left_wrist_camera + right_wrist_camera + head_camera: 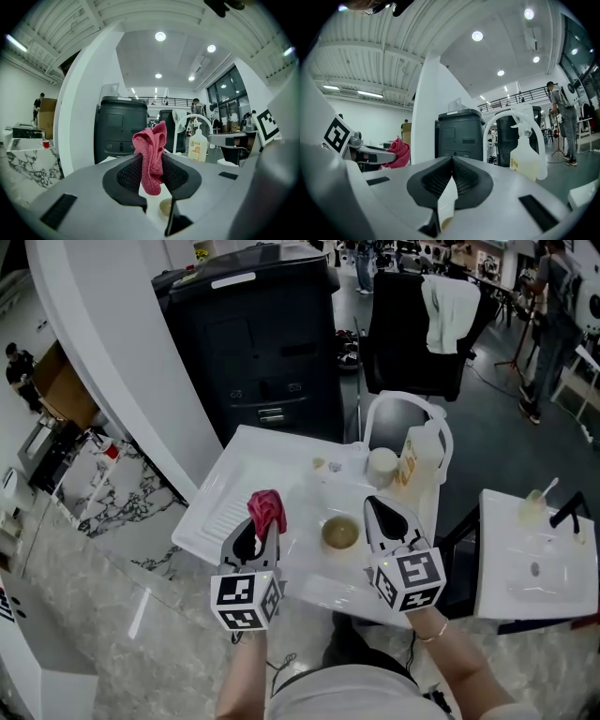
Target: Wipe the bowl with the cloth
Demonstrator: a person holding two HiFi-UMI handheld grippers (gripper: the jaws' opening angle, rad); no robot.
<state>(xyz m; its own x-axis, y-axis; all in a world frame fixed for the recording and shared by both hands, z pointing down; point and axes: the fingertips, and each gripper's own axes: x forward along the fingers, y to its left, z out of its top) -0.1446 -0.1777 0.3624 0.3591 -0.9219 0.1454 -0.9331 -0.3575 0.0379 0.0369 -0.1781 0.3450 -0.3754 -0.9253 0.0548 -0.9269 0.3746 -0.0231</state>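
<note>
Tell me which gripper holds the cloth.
The left gripper: its jaws are clamped on the red cloth, while the right gripper is shut on nothing.

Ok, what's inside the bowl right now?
Nothing solid shows in the bowl, seen uncovered from above; its inside looks brownish, residue or colour I cannot tell. The cloth is clamped in the left gripper, not in it.

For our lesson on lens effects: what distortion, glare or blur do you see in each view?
Head view: the white pillar bows. Left gripper view: black rounded corners, ceiling lamps flare, the cloth looks sharp. Right gripper view: same black corners, a lamp blooms.
</note>
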